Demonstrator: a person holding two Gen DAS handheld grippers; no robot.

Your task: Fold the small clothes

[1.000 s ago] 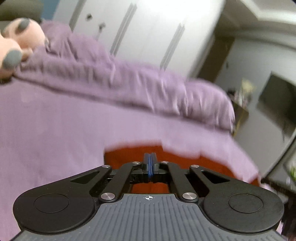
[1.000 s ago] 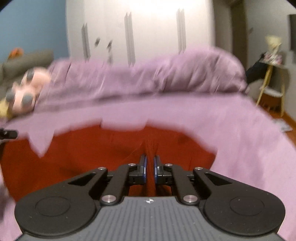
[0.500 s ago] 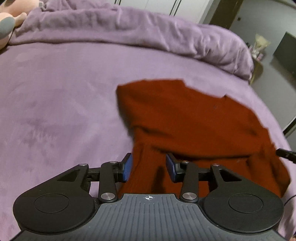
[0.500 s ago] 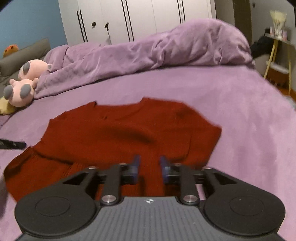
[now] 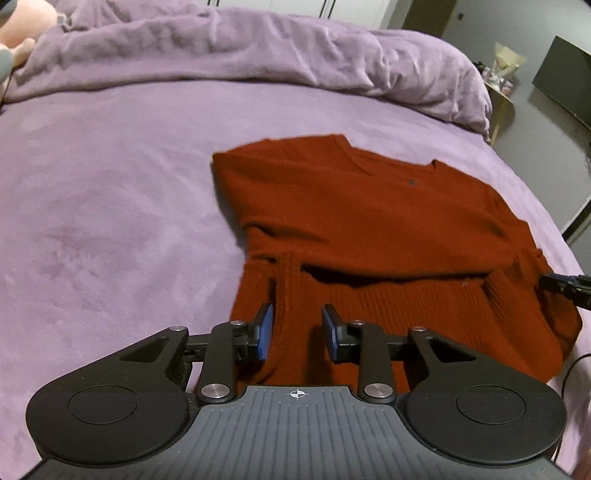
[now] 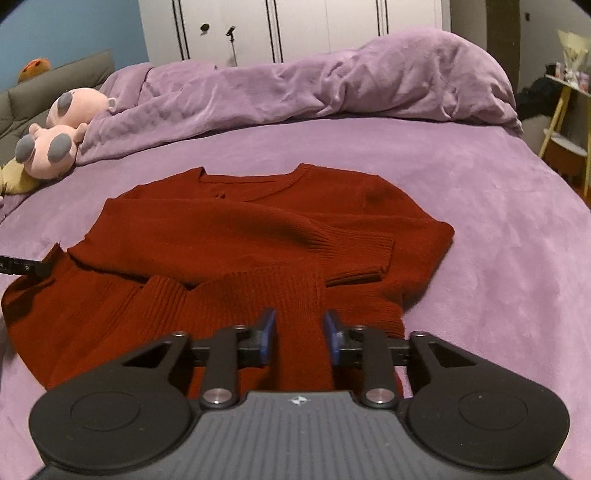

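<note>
Looking at the rust-red knitted sweater (image 6: 236, 236), it's dropped flat mid purple bed (image 5: 92, 206) now. Left tool (image 5: 297, 328) and right tool (image 6: 299, 334) let go, jaws narrowing, ungripped over its hem. Next fold, probably.

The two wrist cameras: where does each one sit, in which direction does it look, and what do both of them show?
Left wrist: sits behind the left gripper, looks forward and down over the red sweater's hem; its jaws, just closing, stand apart over the fabric; the other gripper's tip shows at right.
Right wrist: sits behind the right gripper, faces the sweater, the plush toys and wardrobe beyond; jaws, just closing, stand apart astride a fabric ridge.
Shared: sweater, purple bed, bunched duvet.
</note>
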